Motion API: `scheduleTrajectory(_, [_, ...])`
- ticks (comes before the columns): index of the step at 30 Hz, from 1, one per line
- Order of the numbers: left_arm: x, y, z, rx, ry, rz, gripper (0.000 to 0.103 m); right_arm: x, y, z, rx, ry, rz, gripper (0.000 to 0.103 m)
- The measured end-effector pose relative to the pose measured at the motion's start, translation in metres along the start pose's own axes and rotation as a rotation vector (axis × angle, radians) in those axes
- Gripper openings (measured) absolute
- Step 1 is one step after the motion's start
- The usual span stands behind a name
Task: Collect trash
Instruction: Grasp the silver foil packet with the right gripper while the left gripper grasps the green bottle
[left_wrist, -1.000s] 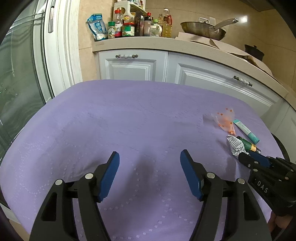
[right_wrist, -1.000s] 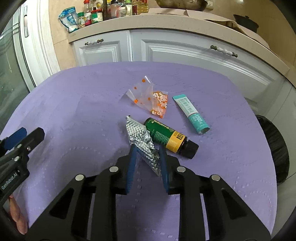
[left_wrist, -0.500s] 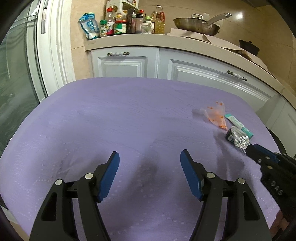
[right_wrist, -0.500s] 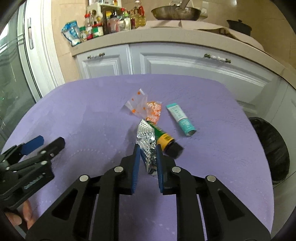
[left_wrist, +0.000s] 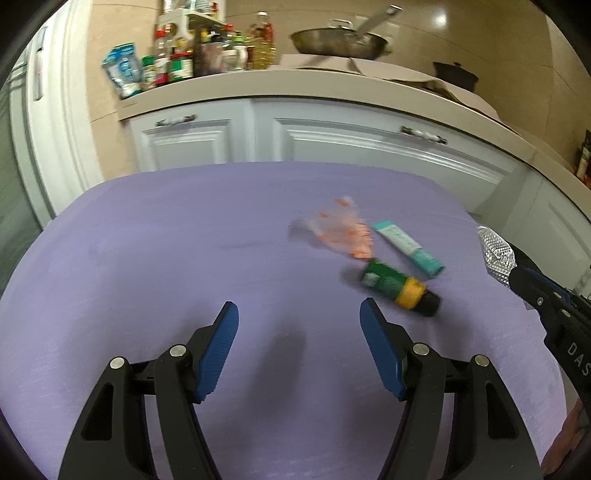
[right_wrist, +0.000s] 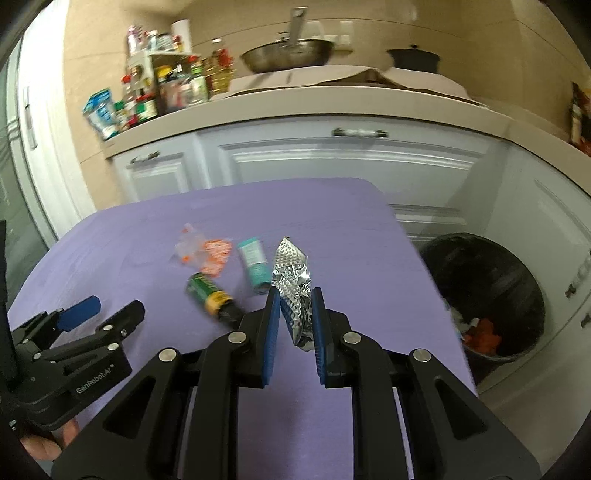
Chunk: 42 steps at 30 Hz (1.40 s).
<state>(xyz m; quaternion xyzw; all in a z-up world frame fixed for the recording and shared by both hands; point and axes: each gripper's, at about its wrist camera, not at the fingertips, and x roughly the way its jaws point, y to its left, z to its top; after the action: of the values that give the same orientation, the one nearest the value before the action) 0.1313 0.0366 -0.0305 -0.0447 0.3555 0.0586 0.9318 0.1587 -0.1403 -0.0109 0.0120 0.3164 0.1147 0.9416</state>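
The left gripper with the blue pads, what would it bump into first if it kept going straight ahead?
Probably just the bare purple tablecloth. The open left gripper tilts down at an empty patch; the small green bottle with yellow band and black cap lies off to its right, though depth is hard to judge.

We see a table under a purple cloth (left_wrist: 147, 258). On it lie a clear orange-dotted wrapper (left_wrist: 341, 232), a teal tube (left_wrist: 406, 247) and a green bottle (left_wrist: 399, 286).
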Motion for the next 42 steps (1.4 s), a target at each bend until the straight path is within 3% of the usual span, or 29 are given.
scheduleTrajectory(12, [0.032, -0.060, 0.018, 0.030, 0.043, -0.026, 0.070, 0.004, -0.047, 0.001, 0.075, -0.003, 0.014, 0.017])
scheduleTrajectory(18, [0.046, -0.074, 0.019, 0.060, 0.074, 0.004, 0.073, 0.006, -0.058, 0.000, 0.091, 0.002, 0.037, 0.017])
scheduleTrajectory(21, [0.049, -0.066, 0.018, 0.023, 0.100, -0.002, 0.072, 0.006, -0.060, 0.000, 0.094, 0.003, 0.048, 0.017])
scheduleTrajectory(25, [0.047, -0.055, 0.015, 0.009, 0.108, -0.008, 0.058, 0.005, -0.060, -0.002, 0.094, 0.003, 0.055, 0.017])
scheduleTrajectory(30, [0.046, -0.046, 0.007, 0.005, 0.134, -0.026, 0.025, 0.004, -0.059, -0.003, 0.096, 0.002, 0.055, 0.017])
scheduleTrajectory(42, [0.017, -0.035, 0.005, 0.025, 0.032, -0.033, 0.025, -0.001, -0.051, -0.002, 0.075, -0.011, 0.049, 0.017])
